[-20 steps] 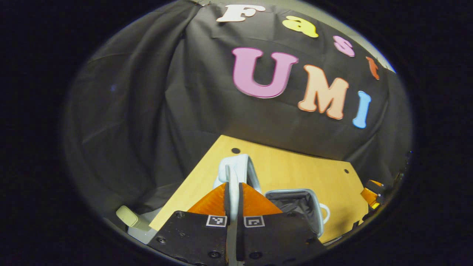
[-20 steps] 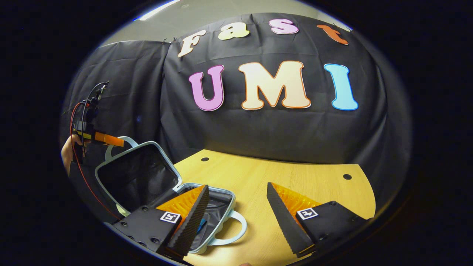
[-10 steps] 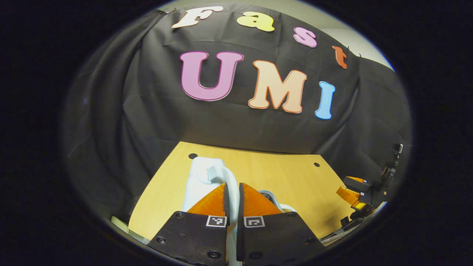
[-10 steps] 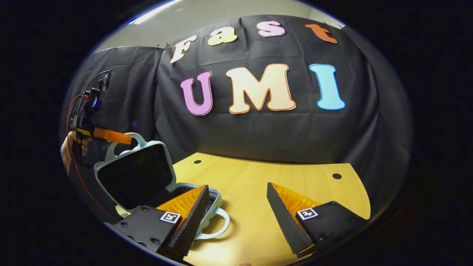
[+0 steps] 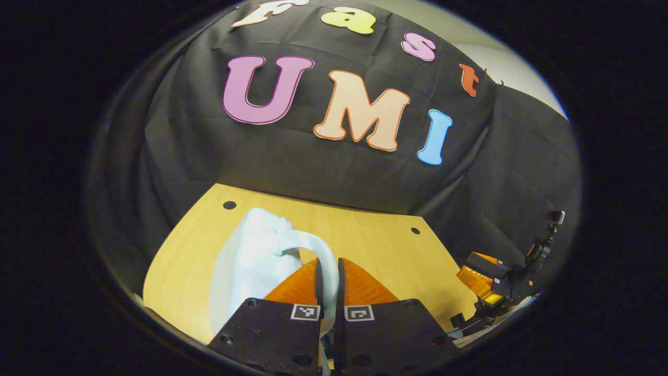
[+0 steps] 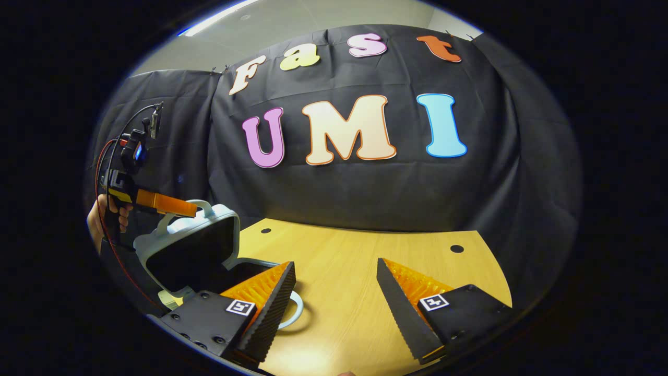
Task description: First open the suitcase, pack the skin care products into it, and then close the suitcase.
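A small pale blue suitcase stands on the wooden table. Its lid (image 6: 188, 243) is partly lowered over the base, dark lining facing down. In the left gripper view the lid's outer shell (image 5: 250, 261) tilts forward and my left gripper (image 5: 327, 274) is shut on the lid's handle (image 5: 326, 256). In the right gripper view that same left gripper (image 6: 167, 204) grips the lid's handle from the left, held by a hand (image 6: 102, 219). My right gripper (image 6: 334, 277) is open above the table, right of the suitcase; the base's handle (image 6: 293, 310) lies by its left finger. The suitcase's contents are hidden.
The wooden table (image 6: 355, 261) has small round holes and runs back to the black cloth wall. In the left gripper view the right gripper (image 5: 482, 279) shows at the far right edge of the table (image 5: 386, 250).
The lid has swung down toward the base, pulled by my left gripper on its handle. The right gripper has stayed open and drifted slightly right, away from the suitcase.
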A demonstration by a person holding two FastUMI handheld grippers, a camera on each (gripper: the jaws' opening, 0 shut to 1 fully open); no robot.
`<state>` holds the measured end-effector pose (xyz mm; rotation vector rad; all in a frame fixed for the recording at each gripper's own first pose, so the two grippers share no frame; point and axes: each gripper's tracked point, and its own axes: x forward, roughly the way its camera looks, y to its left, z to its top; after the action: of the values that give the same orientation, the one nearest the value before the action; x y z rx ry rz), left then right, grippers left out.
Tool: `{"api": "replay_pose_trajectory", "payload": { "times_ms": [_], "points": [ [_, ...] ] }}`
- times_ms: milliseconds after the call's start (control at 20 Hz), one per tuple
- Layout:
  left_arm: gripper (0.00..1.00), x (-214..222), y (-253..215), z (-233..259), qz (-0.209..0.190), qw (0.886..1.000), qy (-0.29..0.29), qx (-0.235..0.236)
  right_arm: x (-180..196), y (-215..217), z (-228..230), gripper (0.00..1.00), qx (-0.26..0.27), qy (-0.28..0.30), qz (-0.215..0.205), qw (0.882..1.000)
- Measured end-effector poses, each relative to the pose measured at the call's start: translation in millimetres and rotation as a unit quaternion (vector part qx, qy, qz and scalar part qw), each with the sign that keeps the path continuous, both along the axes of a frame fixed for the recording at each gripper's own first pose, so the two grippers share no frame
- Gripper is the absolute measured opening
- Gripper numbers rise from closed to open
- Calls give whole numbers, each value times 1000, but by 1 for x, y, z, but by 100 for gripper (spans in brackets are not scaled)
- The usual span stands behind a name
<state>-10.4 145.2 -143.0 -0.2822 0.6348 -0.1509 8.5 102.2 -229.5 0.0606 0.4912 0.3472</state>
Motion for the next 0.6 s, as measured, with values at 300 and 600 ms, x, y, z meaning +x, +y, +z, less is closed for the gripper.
{"api": "replay_pose_trajectory", "payload": {
  "times_ms": [300,600],
  "points": [
    [4,3,-66,-47,-41,998,43,12,-8,-41,-3,98,-15,7,-27,1000],
    [4,-3,-113,-105,-64,993,92,43,-17,-85,-4,98,-29,11,-62,998]
  ]
}}
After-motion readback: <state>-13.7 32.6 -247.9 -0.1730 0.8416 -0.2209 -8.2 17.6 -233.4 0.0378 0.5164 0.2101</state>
